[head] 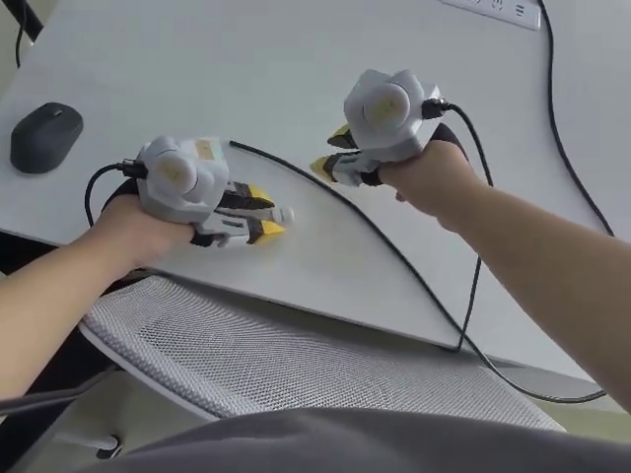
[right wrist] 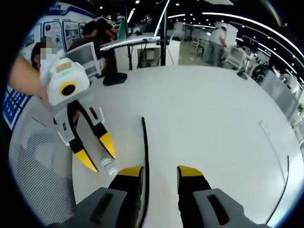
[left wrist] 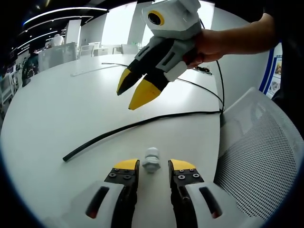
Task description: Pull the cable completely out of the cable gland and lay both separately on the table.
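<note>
While the smooth white table (head: 197, 59) spreads under strip ceiling lights (left wrist: 66, 10) in an open office, the black cable (left wrist: 142, 124) lies across it, apart from the white cable gland (left wrist: 151, 159). The gland rests on the table between the left gripper's (left wrist: 153, 164) spread jaws, unpinched. The right gripper (right wrist: 160, 172) hovers with its jaws apart, the cable just beside one of them. A mesh chair (head: 296, 365) stands at the table's edge.

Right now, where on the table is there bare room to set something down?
Bare: between the mouse and the cable, and beyond the cable toward the power strip. Crowded: the near edge, around the cable gland, left gripper and right gripper.
</note>
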